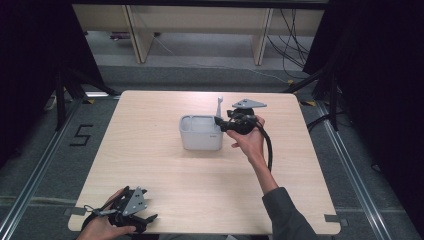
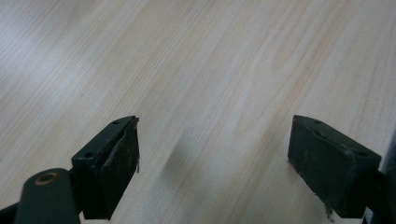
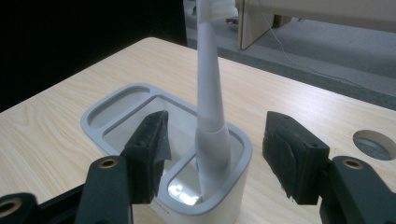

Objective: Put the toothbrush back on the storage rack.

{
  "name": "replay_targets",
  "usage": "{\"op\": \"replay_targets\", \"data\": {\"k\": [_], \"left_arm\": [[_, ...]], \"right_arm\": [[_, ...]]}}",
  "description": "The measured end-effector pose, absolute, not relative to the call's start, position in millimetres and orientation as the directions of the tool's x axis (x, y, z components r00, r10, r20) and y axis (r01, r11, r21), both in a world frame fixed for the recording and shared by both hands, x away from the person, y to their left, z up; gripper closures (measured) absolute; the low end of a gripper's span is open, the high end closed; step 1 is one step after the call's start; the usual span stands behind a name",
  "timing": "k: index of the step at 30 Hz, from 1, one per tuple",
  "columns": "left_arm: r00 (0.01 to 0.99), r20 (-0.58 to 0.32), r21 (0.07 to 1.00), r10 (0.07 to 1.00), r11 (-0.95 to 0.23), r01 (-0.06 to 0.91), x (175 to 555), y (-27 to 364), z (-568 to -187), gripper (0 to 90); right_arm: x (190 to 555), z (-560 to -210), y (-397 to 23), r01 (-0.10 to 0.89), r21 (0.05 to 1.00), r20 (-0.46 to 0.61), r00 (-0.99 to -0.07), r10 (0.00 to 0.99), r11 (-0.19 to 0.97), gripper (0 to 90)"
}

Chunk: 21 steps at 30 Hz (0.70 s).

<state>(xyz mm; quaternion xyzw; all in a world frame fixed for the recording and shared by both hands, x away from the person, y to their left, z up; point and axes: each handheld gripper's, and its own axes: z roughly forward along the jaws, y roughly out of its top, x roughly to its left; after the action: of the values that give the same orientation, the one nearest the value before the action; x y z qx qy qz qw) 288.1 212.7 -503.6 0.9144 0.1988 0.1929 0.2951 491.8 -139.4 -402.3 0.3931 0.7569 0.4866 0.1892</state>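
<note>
A pale grey holder (image 1: 200,134) with separate compartments stands near the middle of the wooden table (image 1: 200,190). A white toothbrush (image 1: 219,106) stands upright in its right-end compartment. My right gripper (image 1: 218,123) is at that end, held in a hand. In the right gripper view the toothbrush (image 3: 208,93) rises from the holder (image 3: 100,114) between the two jaws of my right gripper (image 3: 217,140), with a gap on each side, so it is open. My left gripper (image 1: 147,220) rests at the table's front left corner. In its own view the left gripper (image 2: 212,163) is open over bare wood.
A round hole (image 3: 376,143) is cut in the tabletop to the right of the holder in the right gripper view. Beyond the table's far edge stand pale furniture legs (image 1: 142,40) and loose cables (image 1: 295,45). A "5" (image 1: 81,135) is marked on the floor at left.
</note>
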Motion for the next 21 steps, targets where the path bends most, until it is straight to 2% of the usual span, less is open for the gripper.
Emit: {"op": "replay_targets", "data": {"k": [12,16,17,21], "left_arm": [[0.847,0.240,0.614,0.474,-0.750,0.246,288.1,213.1,-503.1,16.3],[0.847,0.239,0.614,0.475,-0.750,0.247,288.0,213.0,-503.2,16.3],[0.847,0.240,0.612,0.474,-0.751,0.247,288.0,213.0,-503.0,16.4],[0.847,0.241,0.613,0.475,-0.750,0.246,288.1,213.1,-503.2,16.3]], "right_arm": [[482.7,-400.5,-143.6,0.403,0.886,0.081,-0.622,0.779,0.230,38.5],[476.9,-400.3,-143.5,0.425,0.879,0.102,-0.610,0.786,0.216,36.3],[477.9,-401.0,-145.0,0.393,0.890,0.073,-0.623,0.779,0.231,35.5],[472.9,-401.8,-146.1,0.400,0.888,0.084,-0.625,0.776,0.226,32.2]]}}
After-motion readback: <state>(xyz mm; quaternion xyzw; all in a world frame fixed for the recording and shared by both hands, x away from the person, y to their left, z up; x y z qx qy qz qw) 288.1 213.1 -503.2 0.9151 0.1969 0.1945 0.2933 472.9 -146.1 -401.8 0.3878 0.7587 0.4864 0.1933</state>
